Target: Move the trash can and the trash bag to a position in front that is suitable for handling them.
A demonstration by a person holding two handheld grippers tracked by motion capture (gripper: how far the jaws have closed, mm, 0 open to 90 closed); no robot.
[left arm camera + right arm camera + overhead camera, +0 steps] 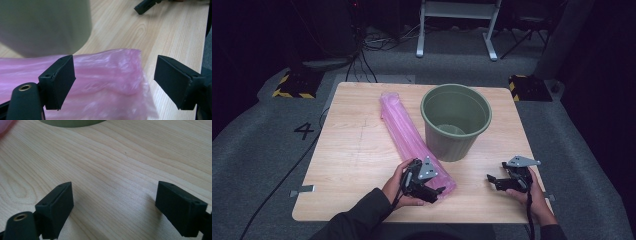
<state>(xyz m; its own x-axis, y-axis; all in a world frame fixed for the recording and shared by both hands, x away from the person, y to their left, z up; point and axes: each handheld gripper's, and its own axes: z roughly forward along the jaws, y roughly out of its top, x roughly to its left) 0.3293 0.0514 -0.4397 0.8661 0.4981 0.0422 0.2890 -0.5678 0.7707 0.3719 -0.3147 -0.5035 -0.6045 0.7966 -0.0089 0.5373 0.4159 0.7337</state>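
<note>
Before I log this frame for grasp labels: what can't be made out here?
- Near end of the pink plastic bag roll: high view, covered by the left gripper.
- Pink roll, left gripper view: blurred, so any pad contact is unclear.
- Green ribbed plastic bin: right gripper view, cut by the top edge.

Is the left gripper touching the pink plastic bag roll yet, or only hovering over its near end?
Cannot tell. In the left gripper view the left gripper has its jaws wide open astride the pink bag roll, but no gap or contact shows plainly.
</note>
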